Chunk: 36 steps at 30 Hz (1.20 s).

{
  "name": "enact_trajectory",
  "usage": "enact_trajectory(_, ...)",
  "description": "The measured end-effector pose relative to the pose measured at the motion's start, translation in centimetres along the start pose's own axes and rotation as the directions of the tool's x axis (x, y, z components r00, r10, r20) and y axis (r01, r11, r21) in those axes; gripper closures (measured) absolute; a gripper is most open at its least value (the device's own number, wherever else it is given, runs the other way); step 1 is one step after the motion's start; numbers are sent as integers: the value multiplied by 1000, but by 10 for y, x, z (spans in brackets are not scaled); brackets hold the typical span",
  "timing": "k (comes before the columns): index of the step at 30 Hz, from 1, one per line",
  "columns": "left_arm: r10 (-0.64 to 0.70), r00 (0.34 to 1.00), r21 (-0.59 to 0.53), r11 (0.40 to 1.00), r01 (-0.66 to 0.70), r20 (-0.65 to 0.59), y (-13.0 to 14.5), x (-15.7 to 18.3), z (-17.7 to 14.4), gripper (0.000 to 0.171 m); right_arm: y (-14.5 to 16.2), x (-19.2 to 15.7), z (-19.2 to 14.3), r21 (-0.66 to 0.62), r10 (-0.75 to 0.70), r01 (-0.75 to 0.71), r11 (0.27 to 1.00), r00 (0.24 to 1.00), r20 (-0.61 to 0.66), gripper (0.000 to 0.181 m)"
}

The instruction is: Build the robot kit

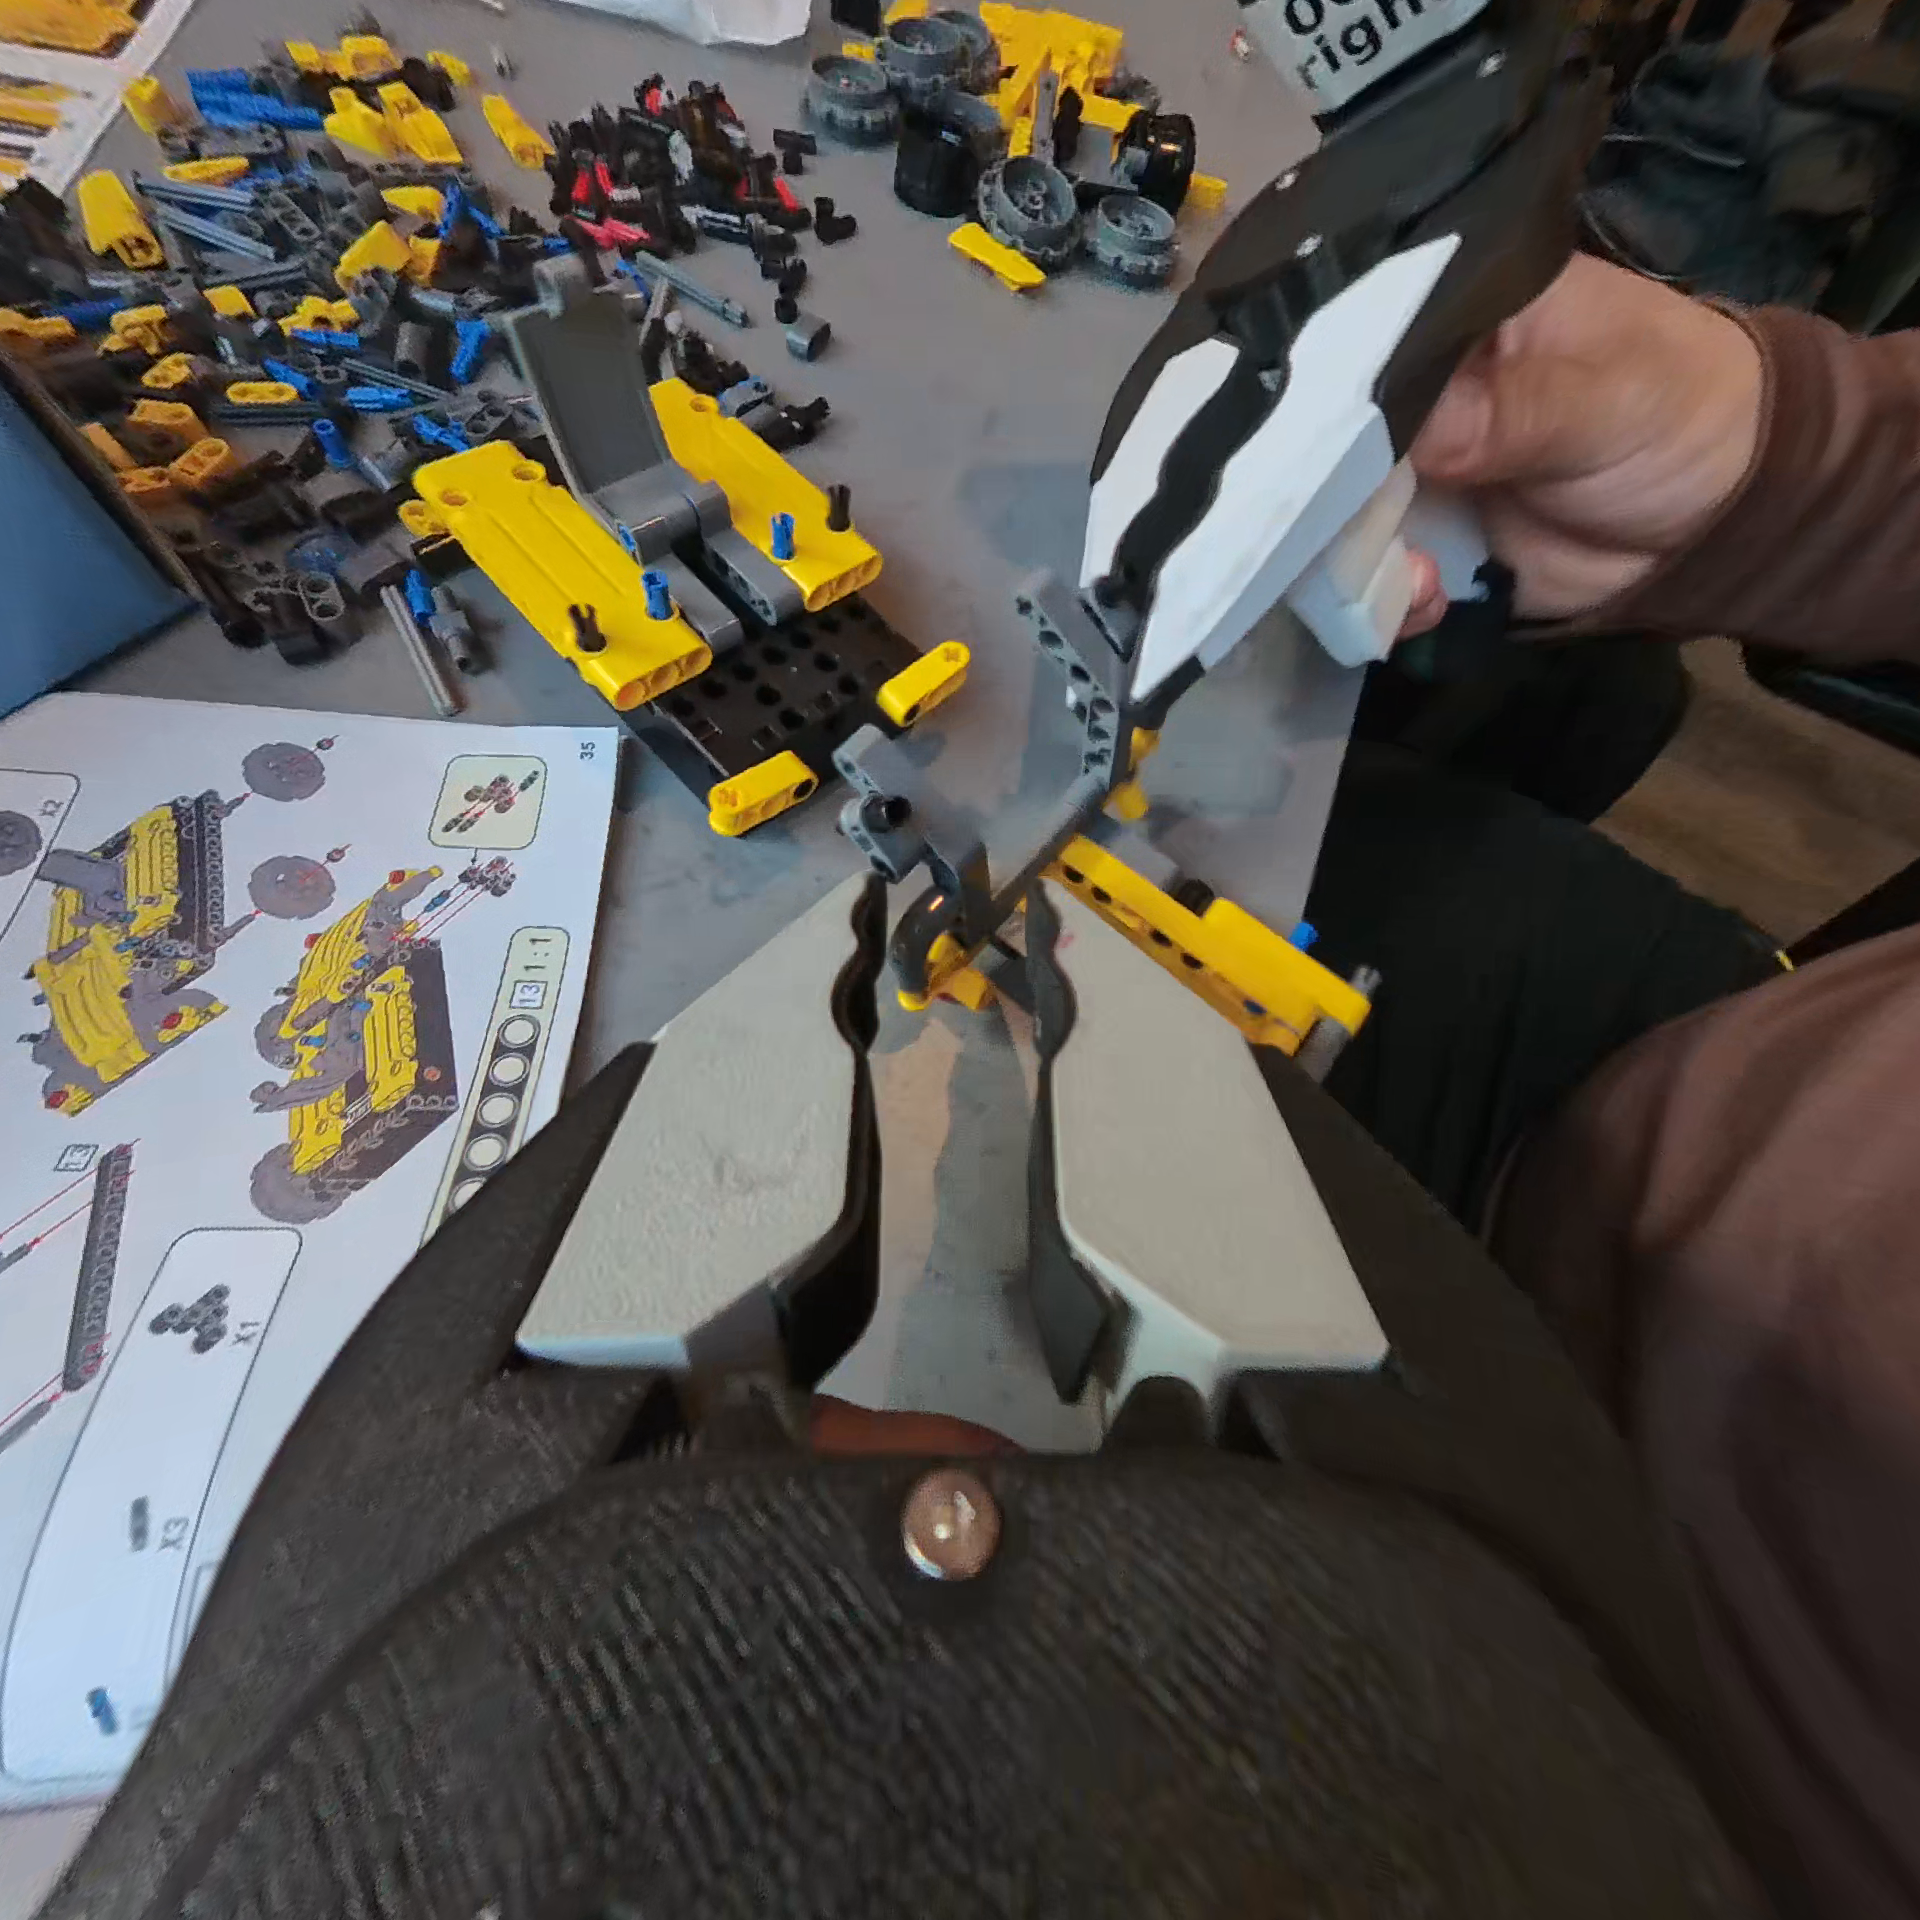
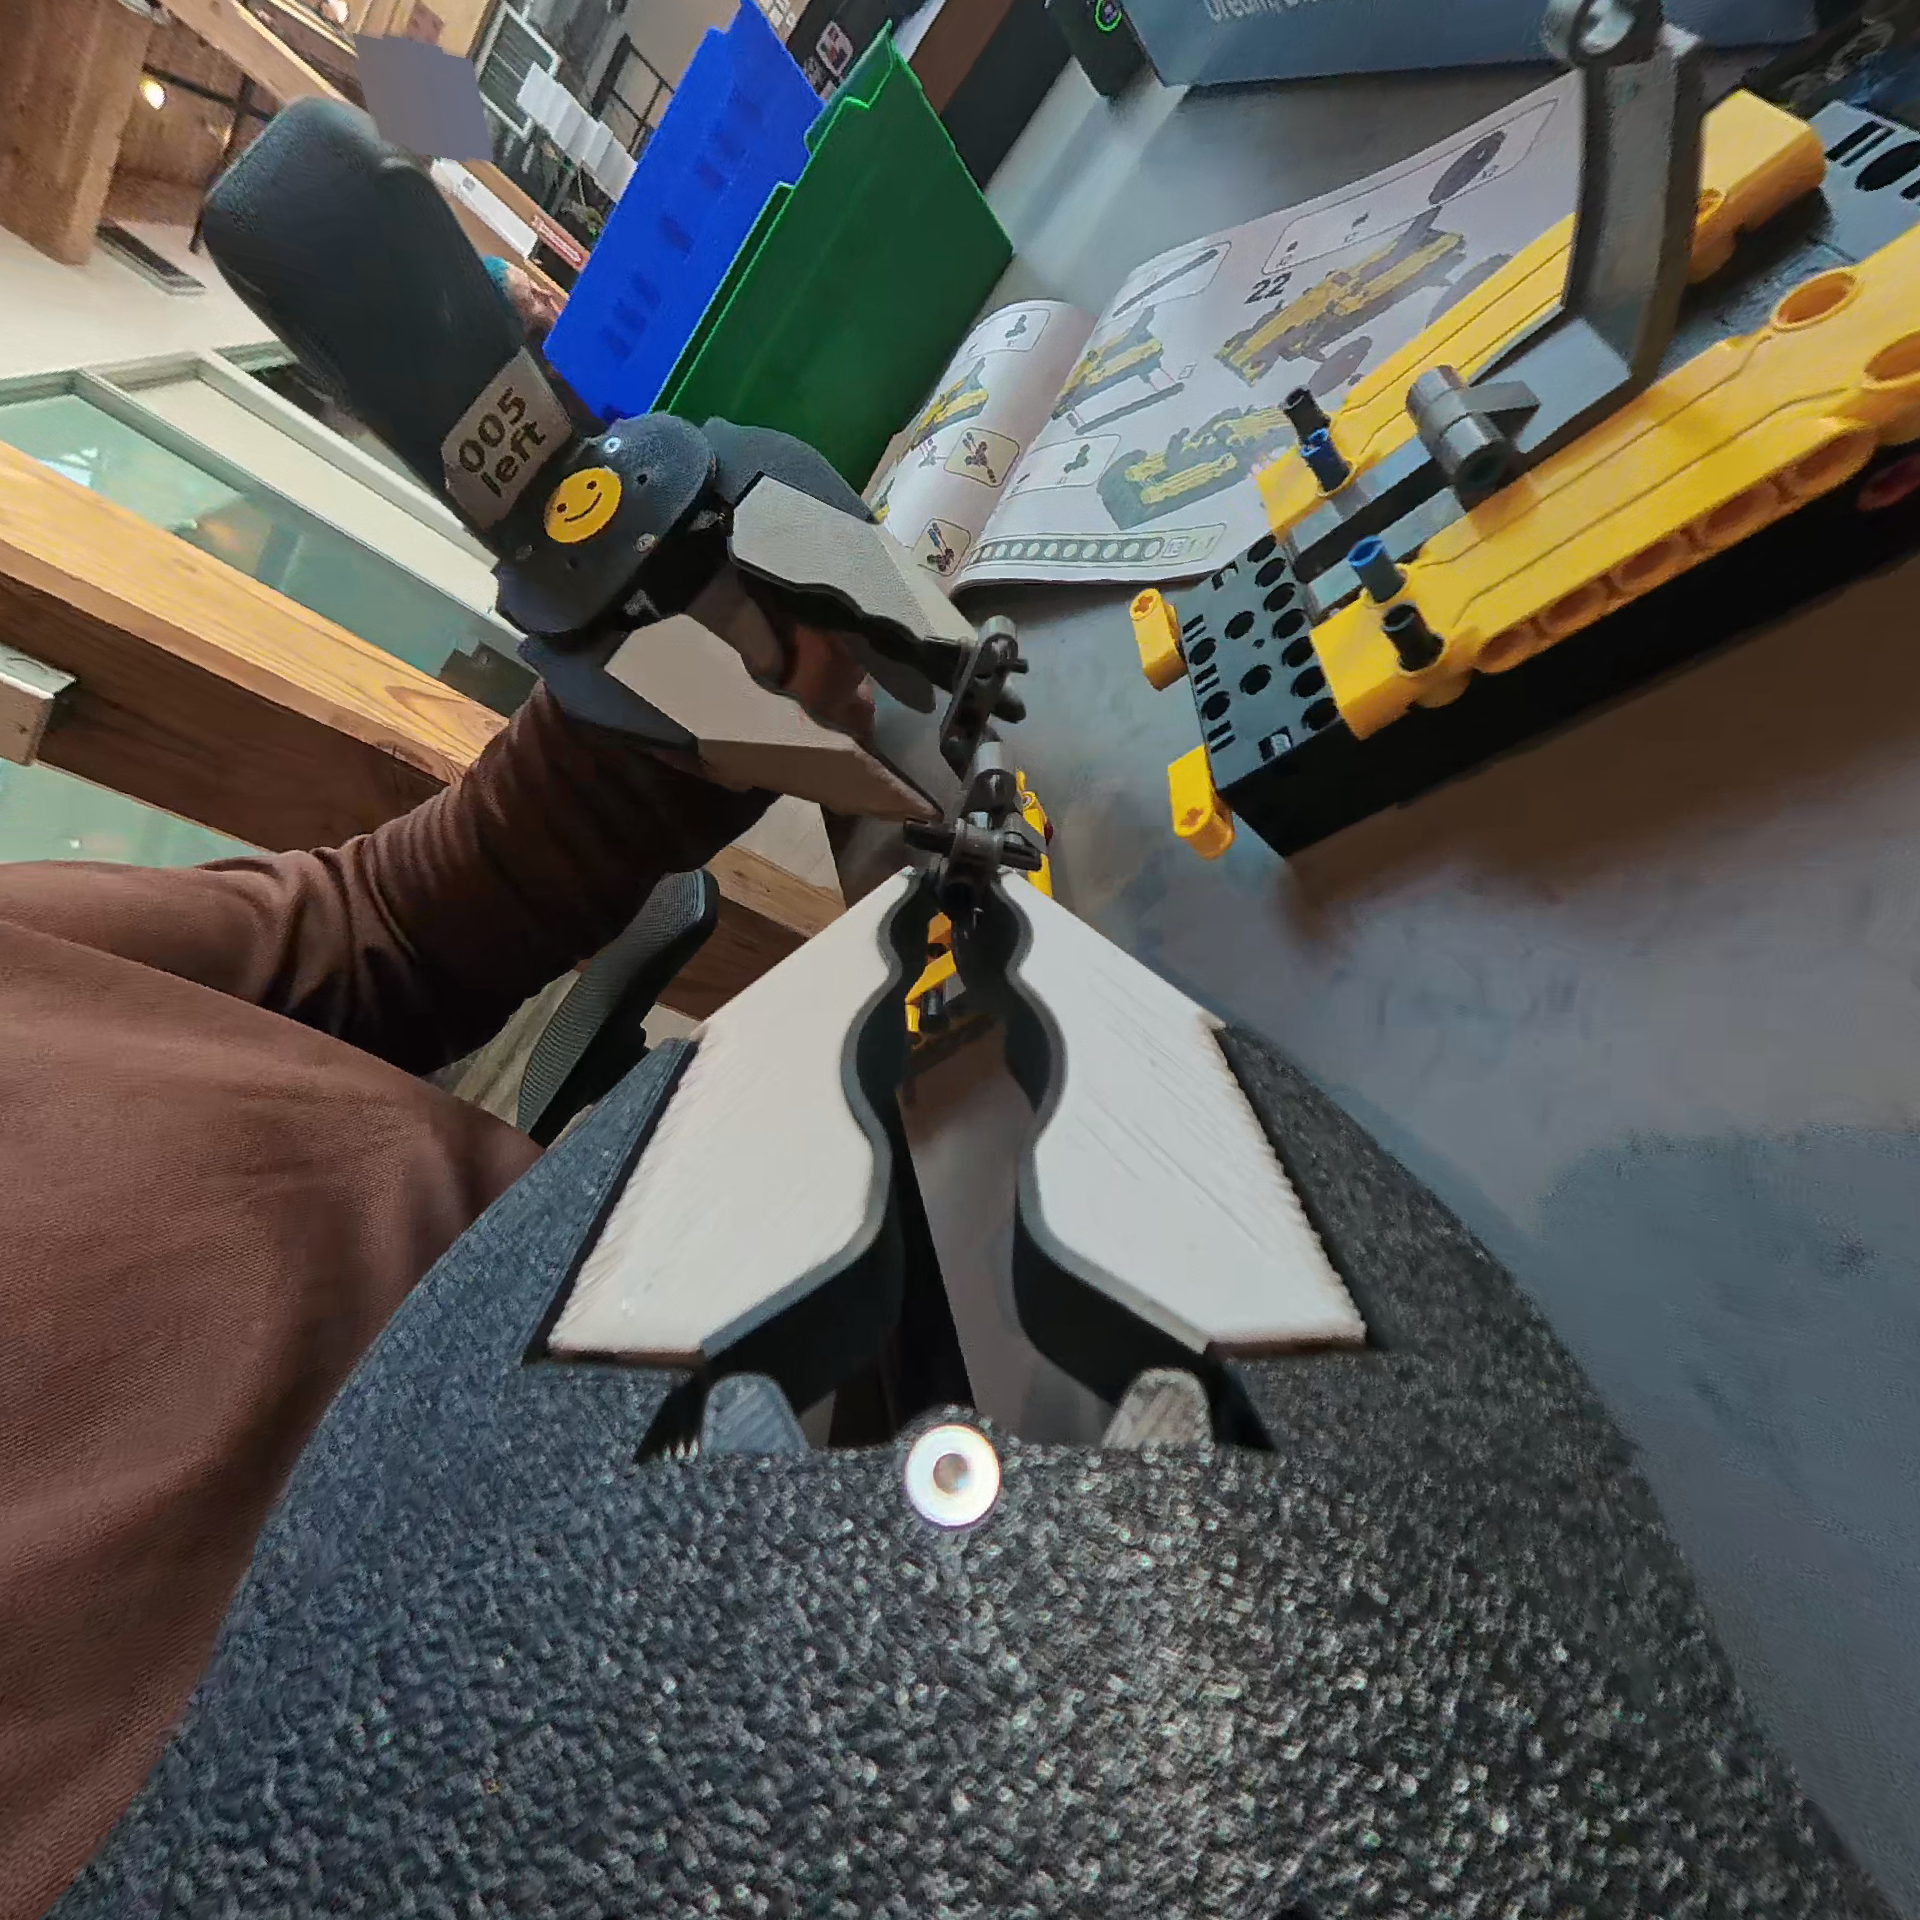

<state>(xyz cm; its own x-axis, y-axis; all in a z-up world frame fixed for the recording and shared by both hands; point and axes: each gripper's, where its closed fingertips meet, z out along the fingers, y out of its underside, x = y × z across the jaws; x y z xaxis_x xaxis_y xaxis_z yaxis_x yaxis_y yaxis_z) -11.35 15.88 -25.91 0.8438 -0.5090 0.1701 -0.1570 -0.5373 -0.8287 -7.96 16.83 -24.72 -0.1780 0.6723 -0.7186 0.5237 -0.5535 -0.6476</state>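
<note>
Above the table [image 1: 977, 416] edge, the left gripper [image 1: 956, 935] is closed on a grey-and-yellow frame [image 1: 1091, 831]; the right gripper [image 2: 961, 894] clamps its far end, seemingly a grey beam. Just behind sits a yellow chassis [image 1: 665, 561] on a black plate, beside one open booklet [image 1: 301, 977]. Only the left view shows the loose parts [image 1: 312, 291] and wheels [image 1: 997, 156]; only the right shows two bins [image 2: 790, 239], blue and green

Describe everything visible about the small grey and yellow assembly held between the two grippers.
The small assembly is plastic building-toy beams: dark grey angled pieces with pin holes, black pins, and a long yellow holed beam bearing a blue pin. It hangs above the grey table's edge. The left gripper clamps its lower end, the right gripper its upper grey arm.
</note>
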Motion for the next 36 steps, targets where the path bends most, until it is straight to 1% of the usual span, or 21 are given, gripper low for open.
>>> enact_trajectory(2, -18, 999, -6, 1000, 19, 34, 0, -11, -3, 156, -1, 1, 6, 2, -5, 5, 1000, 1000, -17, 174)
enact_trajectory(6, -16, 999, -16, 1000, 17, 37, -1, -19, -8, 161, -1, 7, 10, -11, -30, 29, 1000, 997, -77, 174)
enact_trajectory(9, 38, 998, -39, 999, -37, 43, -1, -25, -7, 165, 0, 11, 8, -21, -38, 36, 999, 994, -105, 170)
enact_trajectory(10, 63, 997, -40, 997, -61, 44, -2, -27, -7, 171, 0, 12, 7, -22, -41, 39, 999, 993, -111, 167)
enact_trajectory(13, 82, 996, -49, 996, -81, 17, -5, -32, -4, 171, 2, 13, 6, -32, -54, 50, 998, 991, -127, 167)
enact_trajectory(15, 91, 996, -57, 994, -91, -3, -6, -30, -4, 171, 0, 14, 6, -34, -62, 58, 998, 989, -131, 172)
enact_trajectory(17, 109, 994, -58, 992, -110, -7, -6, -28, -4, 171, -1, 14, 6, -35, -69, 64, 997, 988, -137, 173)
enact_trajectory(18, 114, 993, -54, 992, -114, -7, -7, -27, -4, 171, -1, 14, 7, -37, -71, 67, 997, 988, -140, 176)
enact_trajectory(22, 107, 994, -3, 994, -107, -39, -17, -17, -8, 171, -1, 17, 5, -42, -74, 68, 997, 985, -156, 177)
enact_trajectory(26, 144, 989, -16, 989, -144, 11, -20, -11, -11, 171, -3, 19, 3, -53, -100, 92, 994, 979, -177, 177)
enact_trajectory(28, 187, 981, -18, 982, -187, 47, -27, -6, -12, 160, -4, 22, 1, -61, -107, 97, 993, 974, -199, 177)
enact_trajectory(30, 247, 965, -44, 969, -244, 87, -34, -3, -9, 150, -5, 25, 1, -67, -92, 80, 995, 974, -207, 176)
enact_trajectory(33, 286, 953, -148, 951, -270, 96, -32, 3, 4, 142, -4, 27, 2, -69, -65, 52, 996, 978, -200, 175)
enact_trajectory(34, 317, 942, -191, 937, -293, 112, -29, 1, 7, 140, -4, 26, 1, -68, -66, 54, 996, 978, -199, 176)
enact_trajectory(36, 402, 903, -233, 903, -362, 155, -27, -4, 8, 139, -2, 24, 1, -75, -82, 68, 995, 977, -197, 174)
